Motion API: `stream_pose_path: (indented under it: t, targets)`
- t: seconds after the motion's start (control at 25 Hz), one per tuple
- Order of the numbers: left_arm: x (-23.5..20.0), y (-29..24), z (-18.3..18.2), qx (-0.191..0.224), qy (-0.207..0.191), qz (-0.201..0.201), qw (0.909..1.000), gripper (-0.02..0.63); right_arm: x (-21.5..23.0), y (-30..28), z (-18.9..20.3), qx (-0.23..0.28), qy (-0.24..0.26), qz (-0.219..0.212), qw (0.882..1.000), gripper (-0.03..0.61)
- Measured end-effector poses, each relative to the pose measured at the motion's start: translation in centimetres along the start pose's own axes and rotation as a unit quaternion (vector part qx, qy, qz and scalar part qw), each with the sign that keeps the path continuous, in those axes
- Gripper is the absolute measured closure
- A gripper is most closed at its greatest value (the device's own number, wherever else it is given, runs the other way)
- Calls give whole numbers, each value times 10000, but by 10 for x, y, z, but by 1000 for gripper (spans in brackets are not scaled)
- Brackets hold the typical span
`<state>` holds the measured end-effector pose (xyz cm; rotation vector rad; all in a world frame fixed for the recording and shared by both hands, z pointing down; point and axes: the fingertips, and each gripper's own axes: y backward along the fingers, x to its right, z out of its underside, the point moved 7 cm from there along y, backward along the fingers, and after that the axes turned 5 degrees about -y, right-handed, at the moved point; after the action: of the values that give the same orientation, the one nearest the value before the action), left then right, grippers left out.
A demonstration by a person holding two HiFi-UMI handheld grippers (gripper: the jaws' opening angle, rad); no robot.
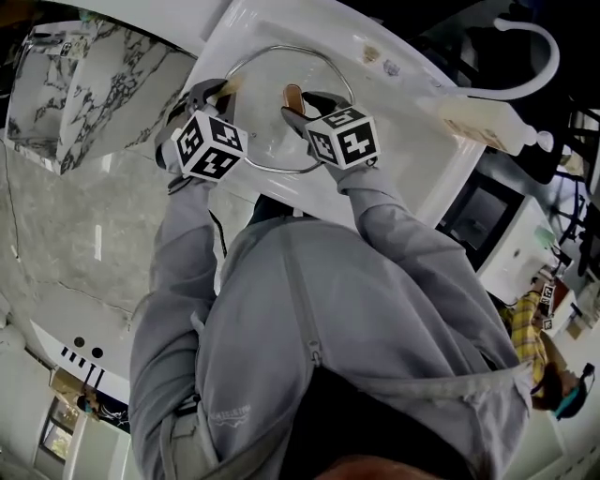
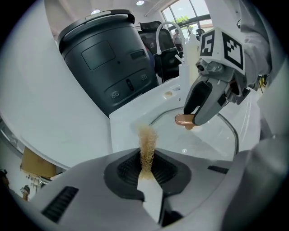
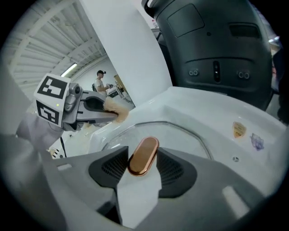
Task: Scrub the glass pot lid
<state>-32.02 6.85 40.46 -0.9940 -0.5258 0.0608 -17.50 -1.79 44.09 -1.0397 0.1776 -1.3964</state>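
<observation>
**Lid gripped, scrubber ready: the scrubbing looks barely begun.**
The left tool (image 2: 146, 159) pinches a tan fibrous scrubber (image 2: 147, 142) near the lid's rim. The right tool (image 3: 143, 170) is clamped on the copper knob (image 3: 143, 153) of the glass pot lid (image 3: 180, 136), which sits in a white sink (image 3: 216, 113). No suds show, so most of the scrubbing is probably yet to do. A black appliance (image 3: 216, 54) stands behind the sink, with a white faucet (image 1: 530, 56) beside it and bright windows (image 2: 183, 11) beyond.
</observation>
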Motion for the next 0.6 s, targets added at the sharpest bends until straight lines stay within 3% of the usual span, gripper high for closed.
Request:
stream_pose_path:
  t: [0.04, 0.28, 0.48, 0.6]
  targets:
    - [-4, -5, 0, -30, -83, 23, 10000, 577, 0, -2, -1, -64, 72, 92, 9999, 388]
    - [-17, -42, -9, -309, -967, 208, 9946, 577, -2, -7, -6, -210, 270, 340, 9988, 403]
    - [-11, -73, -20, -727, -1808, 786, 9777, 577, -1, -9, -6, -219, 170, 353, 9990, 408]
    - [-5, -83, -27, -929, -2051, 1240, 9664, 577, 0, -9, -6, -227, 126, 343, 9991, 408]
